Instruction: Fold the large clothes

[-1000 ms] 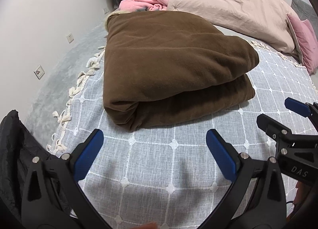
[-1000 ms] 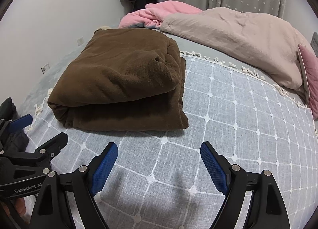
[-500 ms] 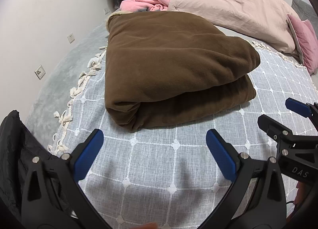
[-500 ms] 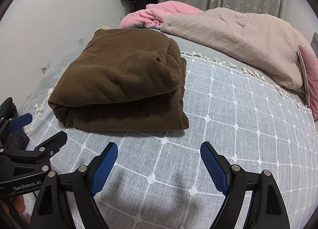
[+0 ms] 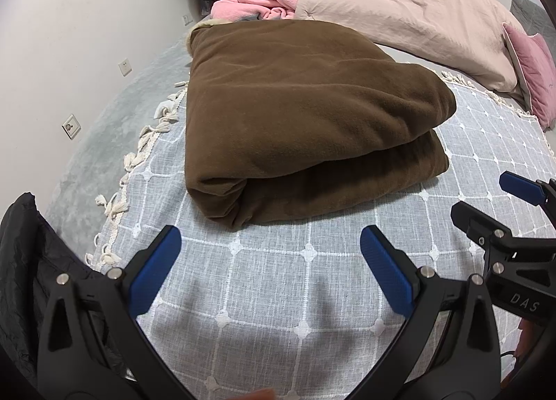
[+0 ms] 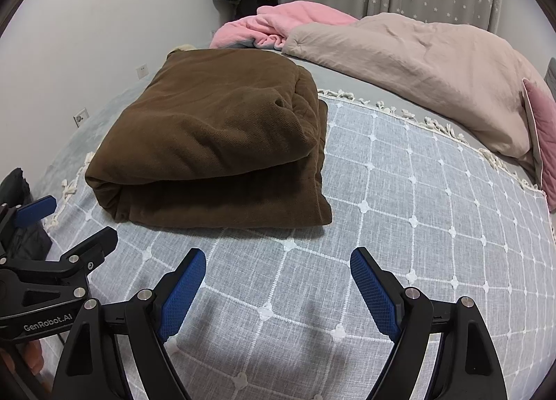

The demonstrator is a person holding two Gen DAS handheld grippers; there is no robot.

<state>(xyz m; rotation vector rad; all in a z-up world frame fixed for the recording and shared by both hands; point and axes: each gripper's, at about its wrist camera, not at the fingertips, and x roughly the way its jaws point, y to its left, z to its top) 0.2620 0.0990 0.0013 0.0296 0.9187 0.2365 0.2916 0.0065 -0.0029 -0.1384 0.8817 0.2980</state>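
Note:
A large brown garment [image 5: 299,115] lies folded in a thick stack on the grey checked bedspread [image 5: 278,282]; it also shows in the right wrist view [image 6: 222,143]. My left gripper [image 5: 271,261] is open and empty, a short way in front of the stack's near edge. My right gripper [image 6: 278,282] is open and empty, also in front of the stack, to its right. Each gripper shows at the edge of the other's view: the right gripper [image 5: 514,212] and the left gripper [image 6: 66,223].
A beige duvet [image 6: 417,63] and a pink blanket [image 6: 278,25] are piled at the far side of the bed. A pink pillow [image 5: 531,66] lies at the right. A black garment [image 5: 24,261] hangs at the left edge. A wall with sockets runs along the left.
Both grippers have moved slightly closer to the brown stack, which now looks a little larger. Both stay open and empty.

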